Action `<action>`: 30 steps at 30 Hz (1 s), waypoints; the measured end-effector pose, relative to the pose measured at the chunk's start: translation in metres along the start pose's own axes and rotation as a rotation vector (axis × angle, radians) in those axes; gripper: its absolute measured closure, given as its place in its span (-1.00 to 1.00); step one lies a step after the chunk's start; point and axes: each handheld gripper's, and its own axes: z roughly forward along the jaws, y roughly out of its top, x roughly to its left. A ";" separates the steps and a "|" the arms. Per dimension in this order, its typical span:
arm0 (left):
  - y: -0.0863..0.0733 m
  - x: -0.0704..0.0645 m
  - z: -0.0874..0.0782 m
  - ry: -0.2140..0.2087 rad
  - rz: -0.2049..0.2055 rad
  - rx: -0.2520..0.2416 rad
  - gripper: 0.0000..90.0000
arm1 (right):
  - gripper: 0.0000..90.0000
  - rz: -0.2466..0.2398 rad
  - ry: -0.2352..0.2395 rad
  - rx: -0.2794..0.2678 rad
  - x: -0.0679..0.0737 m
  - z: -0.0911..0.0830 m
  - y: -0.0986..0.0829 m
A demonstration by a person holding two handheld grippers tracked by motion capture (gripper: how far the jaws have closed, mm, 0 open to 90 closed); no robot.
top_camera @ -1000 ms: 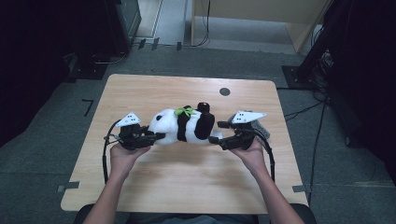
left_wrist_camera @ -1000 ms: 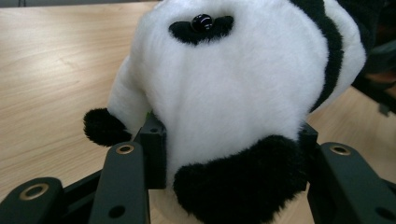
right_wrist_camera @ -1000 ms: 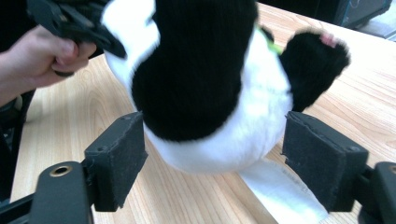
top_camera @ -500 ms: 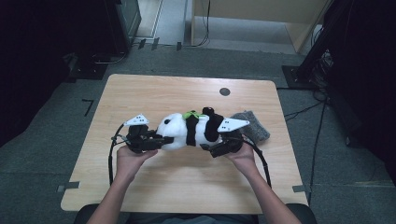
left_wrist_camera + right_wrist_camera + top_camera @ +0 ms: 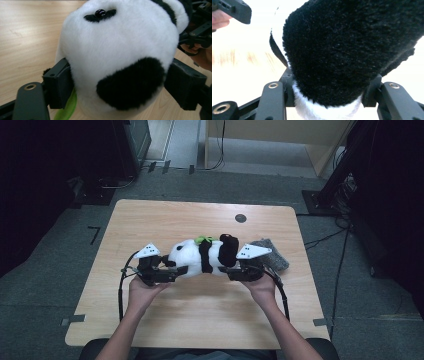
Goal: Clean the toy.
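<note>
A black-and-white plush panda [image 5: 202, 256] with a green tuft lies lengthwise between my two grippers over the middle of the wooden table [image 5: 150, 220]. My left gripper [image 5: 172, 270] is shut on the panda's white head [image 5: 117, 50], with the jaws pressing both sides. Its black lower end [image 5: 352, 50] is clamped in my right gripper [image 5: 227, 270]. The left gripper's black jaw [image 5: 234, 10] shows at the top left of the right gripper view, and the other hand [image 5: 200, 52] shows at the right edge of the left gripper view.
A grey cloth [image 5: 272, 252] lies on the table just behind the right gripper. A small dark round mark [image 5: 240, 218] sits near the table's far edge. Black cables [image 5: 122, 285] trail from both grippers. Dark stands and equipment surround the table on the floor.
Both grippers and the panda have drifted slightly left and toward the near edge. The grey cloth has come into view behind the right gripper. Both grips stay the same.
</note>
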 end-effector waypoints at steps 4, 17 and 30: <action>-0.001 0.001 -0.002 -0.010 0.025 -0.004 -0.63 | 0.05 0.027 0.005 0.000 -0.006 -0.003 0.001; -0.014 0.001 -0.002 -0.022 0.137 -0.028 -0.52 | 0.04 0.175 0.035 -0.024 -0.023 -0.027 0.002; -0.016 -0.007 0.007 0.033 0.163 -0.019 -0.36 | 0.00 0.185 0.108 -0.006 -0.008 -0.017 0.006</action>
